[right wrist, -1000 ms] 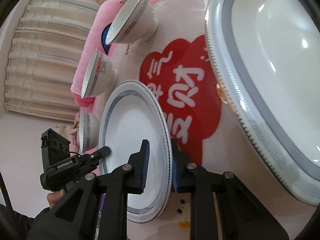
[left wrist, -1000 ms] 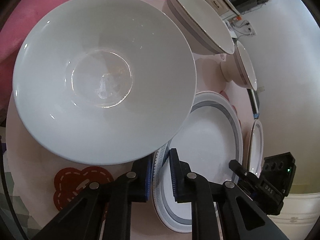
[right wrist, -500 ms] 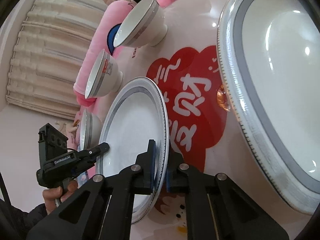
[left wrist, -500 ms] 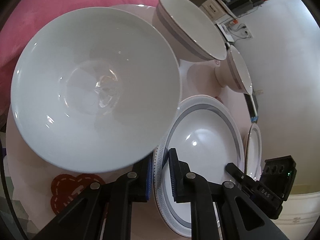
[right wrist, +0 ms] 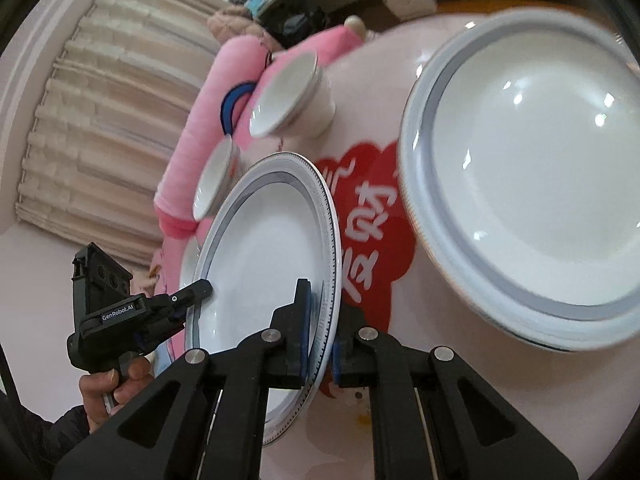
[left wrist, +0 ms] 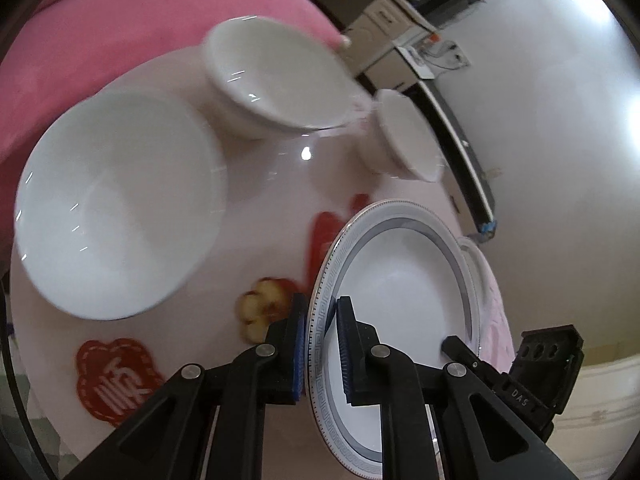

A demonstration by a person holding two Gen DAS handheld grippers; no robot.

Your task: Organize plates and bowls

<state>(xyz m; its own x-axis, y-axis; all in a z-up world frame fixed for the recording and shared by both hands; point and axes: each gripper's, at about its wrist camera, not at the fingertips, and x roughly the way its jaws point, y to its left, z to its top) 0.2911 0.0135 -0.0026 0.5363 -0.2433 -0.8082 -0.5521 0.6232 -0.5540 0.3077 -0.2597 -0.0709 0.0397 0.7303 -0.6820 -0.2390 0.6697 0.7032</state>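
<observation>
- Our left claw (left wrist: pixel 319 354) pinches the grey-banded plate (left wrist: pixel 400 304); our right claw (right wrist: pixel 322 334) pinches its opposite rim.
- Large white bowl (left wrist: pixel 116 216) left on the bench (left wrist: pixel 280 200); two small bowls (left wrist: pixel 276 76) far.

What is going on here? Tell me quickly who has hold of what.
A person is working a handheld gripper in each hand. The left gripper and the right gripper both have their jaws shut on opposite edges of one grey-banded plate, which is tilted above the pink table. A large white bowl, two small bowls and a bigger banded plate sit on the table, not yet stacked.
</observation>
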